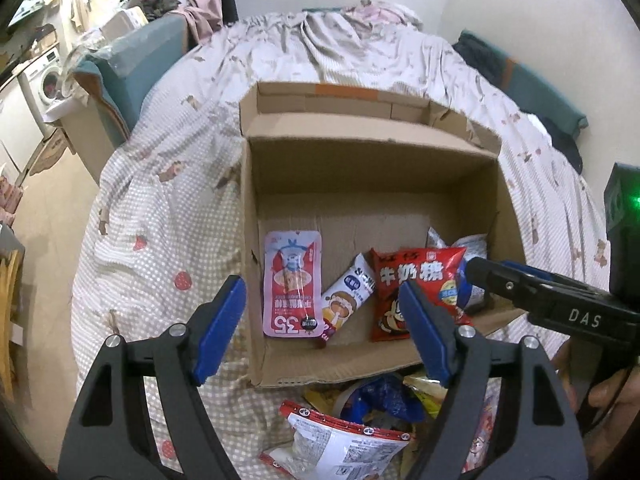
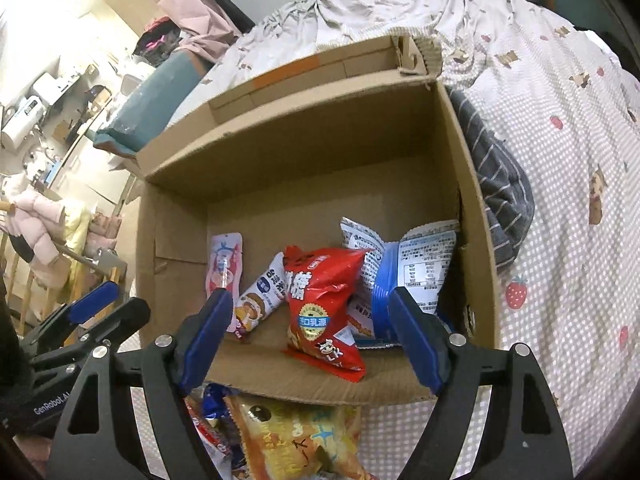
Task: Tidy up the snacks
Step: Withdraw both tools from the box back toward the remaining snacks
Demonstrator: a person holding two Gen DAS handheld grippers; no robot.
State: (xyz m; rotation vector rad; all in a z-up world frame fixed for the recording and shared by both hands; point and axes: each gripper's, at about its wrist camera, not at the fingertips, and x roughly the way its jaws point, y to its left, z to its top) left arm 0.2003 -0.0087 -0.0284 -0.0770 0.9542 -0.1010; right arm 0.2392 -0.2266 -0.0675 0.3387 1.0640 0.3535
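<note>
Bed (image 1: pixel 168 216) holds cardboard box (image 1: pixel 440 152), snack pile (image 2: pixel 296 432) before it; both grippers' fingers apart, empty.

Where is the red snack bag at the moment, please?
In both views the red bag lies inside the cardboard box, near its front wall, between the small white packet and the blue-and-white bag.

We see an open cardboard box (image 1: pixel 372 200) on the bed, flaps up. Inside, along its 6 o'clock wall: pink pouch (image 1: pixel 292 284) lying flat at 9 o'clock, white bar (image 1: pixel 347 296) tilted just right of it, red bag (image 1: pixel 412 292) w/ Chinese print in the middle, blue-white bag (image 2: pixel 404 276) at 3 o'clock, propped against the side wall. More snacks (image 1: pixel 360 428) piled outside, just below the box's near edge.
</note>
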